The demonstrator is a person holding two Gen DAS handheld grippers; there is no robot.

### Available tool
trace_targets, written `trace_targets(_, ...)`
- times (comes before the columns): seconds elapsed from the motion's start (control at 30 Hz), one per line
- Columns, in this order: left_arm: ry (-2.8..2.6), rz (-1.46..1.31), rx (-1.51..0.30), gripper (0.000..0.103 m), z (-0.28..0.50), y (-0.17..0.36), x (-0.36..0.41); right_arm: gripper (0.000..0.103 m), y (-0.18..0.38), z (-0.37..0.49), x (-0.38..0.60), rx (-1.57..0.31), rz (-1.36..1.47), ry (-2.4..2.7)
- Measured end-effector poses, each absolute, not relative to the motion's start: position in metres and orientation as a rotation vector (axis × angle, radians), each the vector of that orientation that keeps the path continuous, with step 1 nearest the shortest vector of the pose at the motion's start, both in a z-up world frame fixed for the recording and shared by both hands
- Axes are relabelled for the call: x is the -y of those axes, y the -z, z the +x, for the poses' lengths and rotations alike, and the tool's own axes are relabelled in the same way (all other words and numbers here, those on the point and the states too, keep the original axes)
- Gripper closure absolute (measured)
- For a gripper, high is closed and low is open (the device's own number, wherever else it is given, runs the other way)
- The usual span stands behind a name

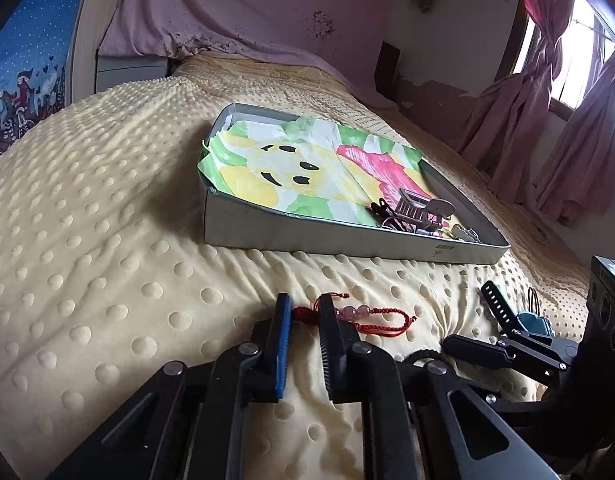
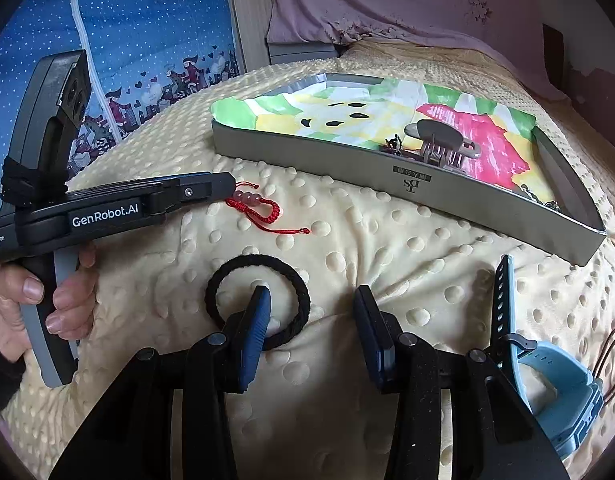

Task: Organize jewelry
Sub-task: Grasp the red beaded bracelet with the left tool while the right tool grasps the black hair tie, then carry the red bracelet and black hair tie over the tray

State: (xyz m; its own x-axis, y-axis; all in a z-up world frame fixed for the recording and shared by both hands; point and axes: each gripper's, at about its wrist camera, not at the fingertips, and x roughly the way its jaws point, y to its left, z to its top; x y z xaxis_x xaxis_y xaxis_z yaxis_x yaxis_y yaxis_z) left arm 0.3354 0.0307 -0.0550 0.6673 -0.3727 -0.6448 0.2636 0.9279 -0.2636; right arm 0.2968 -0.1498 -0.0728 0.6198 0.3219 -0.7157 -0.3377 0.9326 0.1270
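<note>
A red cord bracelet [image 1: 371, 318] with pink beads lies on the yellow dotted blanket; it also shows in the right wrist view [image 2: 259, 208]. My left gripper [image 1: 303, 304] is open with its fingers either side of the bracelet's left end, resting on the blanket. My right gripper [image 2: 309, 300] is open and empty; its left finger [image 2: 255, 320] sits inside a black hair tie [image 2: 295, 280]. A grey tray [image 1: 347, 240] lined with a painted paper holds a hair claw [image 1: 419, 208] and small clips.
A blue watch [image 2: 563, 384] with its strap up lies right of my right gripper, beside a thin brown loop [image 2: 611, 356]. The tray [image 2: 447, 196] stands behind both grippers. Pink curtains and a window are at the far right.
</note>
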Motion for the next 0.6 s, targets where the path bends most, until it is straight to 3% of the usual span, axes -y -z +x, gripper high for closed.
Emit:
trace_targets(0.07, 0.362, -0.147, -0.754, 0.095, 0.332, 0.054, -0.031, 0.074, 0.074, 0.297, 0.149, -0.822, -0.027, -0.381)
trace_targets(0.3, 0.389, -0.160, -0.757, 0.097, 0.316, 0.049, -0.031, 0.094, 0.077, 0.297, 0.163, -0.825, 0.060, -0.414)
trace_targets(0.6, 0.403, -0.196, -0.735, 0.097, 0.297, 0.032, -0.019, 0.097, 0.063, 0.286, 0.177, -0.732, 0.107, -0.405)
